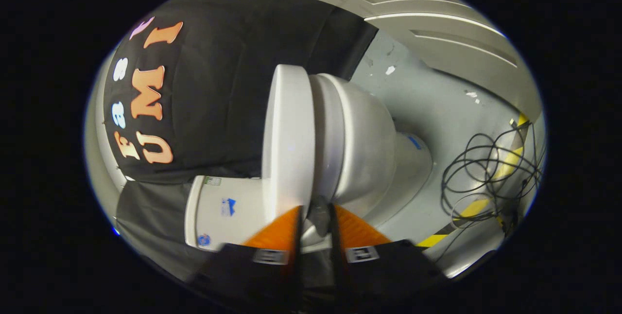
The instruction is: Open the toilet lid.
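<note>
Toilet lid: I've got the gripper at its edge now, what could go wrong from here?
1. The gripper fingers sit close together at the rim where the toilet lid meets the bowl; whether both press on the lid is unclear, so it might slip free as you lift.
2. The fingers may catch the seat along with the lid, raising both.
3. Loose cables lie on the floor beside the toilet, a snag hazard when moving around it.

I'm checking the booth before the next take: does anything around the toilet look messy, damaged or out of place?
One thing: a loose tangle of black cables sprawls on the floor beyond the toilet, over yellow-black tape. Small pale scraps dot the floor. The lid looks intact; the gripper fingers are nearly together at its edge.
</note>
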Demonstrator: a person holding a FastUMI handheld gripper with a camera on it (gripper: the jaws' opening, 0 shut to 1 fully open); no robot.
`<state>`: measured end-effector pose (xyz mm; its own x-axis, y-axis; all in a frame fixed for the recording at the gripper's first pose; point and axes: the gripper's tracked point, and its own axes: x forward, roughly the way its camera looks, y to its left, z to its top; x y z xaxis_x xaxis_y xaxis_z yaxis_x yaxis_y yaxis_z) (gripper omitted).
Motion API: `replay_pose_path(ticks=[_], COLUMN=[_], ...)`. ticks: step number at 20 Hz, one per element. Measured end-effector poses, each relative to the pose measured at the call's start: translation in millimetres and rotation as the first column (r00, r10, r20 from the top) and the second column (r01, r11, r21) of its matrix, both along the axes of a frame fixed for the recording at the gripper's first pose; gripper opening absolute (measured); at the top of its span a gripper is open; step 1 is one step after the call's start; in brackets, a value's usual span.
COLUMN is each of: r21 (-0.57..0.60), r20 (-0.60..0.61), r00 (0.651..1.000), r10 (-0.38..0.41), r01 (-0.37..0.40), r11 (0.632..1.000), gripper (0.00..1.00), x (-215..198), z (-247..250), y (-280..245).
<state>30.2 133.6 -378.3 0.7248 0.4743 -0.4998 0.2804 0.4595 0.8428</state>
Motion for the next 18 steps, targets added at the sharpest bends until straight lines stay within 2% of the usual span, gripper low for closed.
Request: replay_pose_path(ticks=[1,3,4,11,18], r21=[0.016,0.052,0.066,0.074,0.115], r20=[-0.003,0.01,0.011,-0.022,-0.034], r00=[1.0,1.0,1.0,0.998,0.998], r10=[-0.006,-0.008,0.003,-0.051,-0.056], r01=[0.006,0.008,-0.004,0.053,0.059], r11=[1.0,0.999,0.998,0.996,0.992], gripper=[0.16,0.16,0.09,0.09,0.09], x=[0.3,-2.9,-5.8,-2.3,-2.1], z=[0.0,9.6,9.7,4.1,7.5], y=[1.1,-0.7,1.4,3.3,3.9])
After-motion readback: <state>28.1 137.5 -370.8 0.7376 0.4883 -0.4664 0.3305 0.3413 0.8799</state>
